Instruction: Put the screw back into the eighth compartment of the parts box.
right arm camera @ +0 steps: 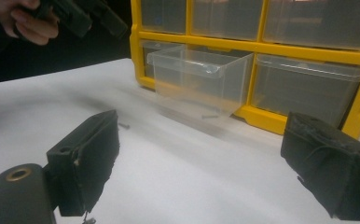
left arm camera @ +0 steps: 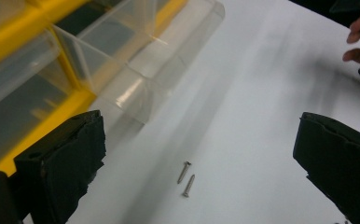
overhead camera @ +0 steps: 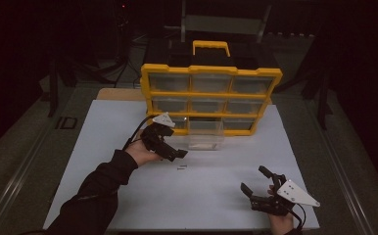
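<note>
Two small metal screws (overhead camera: 181,168) lie side by side on the white board (overhead camera: 128,127); in the left gripper view these screws (left arm camera: 186,178) rest just ahead of the jaws. My left gripper (overhead camera: 172,144) hovers over them, open and holding nothing (left arm camera: 199,135). A clear plastic drawer (overhead camera: 205,138) stands pulled out in front of the yellow organizer (overhead camera: 210,73). In the right gripper view a small screw (right arm camera: 209,115) shows in that drawer (right arm camera: 199,81). My right gripper (overhead camera: 253,179) rests near the board's front right, open and holding nothing (right arm camera: 201,135).
The yellow organizer (right arm camera: 262,46) has several clear drawers and a carry handle (overhead camera: 211,46) on top. One screw (right arm camera: 123,125) shows on the board to the left of the drawer. Dark floor surrounds the board, whose front edge (overhead camera: 187,229) is close to the right hand.
</note>
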`<state>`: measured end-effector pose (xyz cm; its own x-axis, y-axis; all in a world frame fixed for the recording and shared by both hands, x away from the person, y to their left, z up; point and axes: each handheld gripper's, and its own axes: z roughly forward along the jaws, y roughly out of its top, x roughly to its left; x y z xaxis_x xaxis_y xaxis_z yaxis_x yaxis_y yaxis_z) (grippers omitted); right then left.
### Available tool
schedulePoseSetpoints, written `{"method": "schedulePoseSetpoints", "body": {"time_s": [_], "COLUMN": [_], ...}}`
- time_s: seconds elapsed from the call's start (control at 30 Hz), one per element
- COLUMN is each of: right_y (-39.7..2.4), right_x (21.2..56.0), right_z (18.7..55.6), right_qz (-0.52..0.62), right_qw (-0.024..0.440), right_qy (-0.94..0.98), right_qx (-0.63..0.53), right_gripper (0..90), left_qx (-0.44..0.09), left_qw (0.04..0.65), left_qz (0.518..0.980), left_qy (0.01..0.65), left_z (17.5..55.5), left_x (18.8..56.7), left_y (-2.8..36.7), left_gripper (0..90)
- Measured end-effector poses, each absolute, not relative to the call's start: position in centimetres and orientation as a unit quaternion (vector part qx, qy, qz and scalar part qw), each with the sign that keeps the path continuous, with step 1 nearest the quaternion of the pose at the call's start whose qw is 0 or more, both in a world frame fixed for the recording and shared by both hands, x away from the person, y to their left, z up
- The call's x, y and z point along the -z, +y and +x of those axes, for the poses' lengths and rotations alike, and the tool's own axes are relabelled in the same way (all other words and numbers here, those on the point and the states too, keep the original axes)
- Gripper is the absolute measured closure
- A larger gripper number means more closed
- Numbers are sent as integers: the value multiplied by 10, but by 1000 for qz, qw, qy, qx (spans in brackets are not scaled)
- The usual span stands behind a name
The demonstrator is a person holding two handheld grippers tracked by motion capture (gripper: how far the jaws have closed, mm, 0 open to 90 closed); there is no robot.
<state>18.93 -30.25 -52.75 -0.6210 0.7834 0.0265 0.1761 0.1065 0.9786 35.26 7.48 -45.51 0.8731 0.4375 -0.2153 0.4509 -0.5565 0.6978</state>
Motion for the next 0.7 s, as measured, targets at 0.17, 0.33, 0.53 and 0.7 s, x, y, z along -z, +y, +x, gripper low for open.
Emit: {"method": "schedulePoseSetpoints", "body": {"time_s": [0.17,0.33,0.53,0.7], "right_y": [-303,-302,-303,-303], "right_x": [528,528,528,528], "right_z": [189,189,189,189], "right_qz": [346,345,345,344], "right_qw": [264,264,263,262], "right_qy": [695,696,696,696], "right_qx": [-573,-573,-573,-573], "right_gripper": [116,116,116,116], "left_qx": [15,16,11,18], "left_qw": [387,376,368,359], "left_qz": [889,895,901,907], "left_qy": [244,238,227,219], "left_z": [350,348,348,349], "left_x": [473,489,507,519], "left_y": [74,73,71,67], "left_gripper": [62,154,320,461]}}
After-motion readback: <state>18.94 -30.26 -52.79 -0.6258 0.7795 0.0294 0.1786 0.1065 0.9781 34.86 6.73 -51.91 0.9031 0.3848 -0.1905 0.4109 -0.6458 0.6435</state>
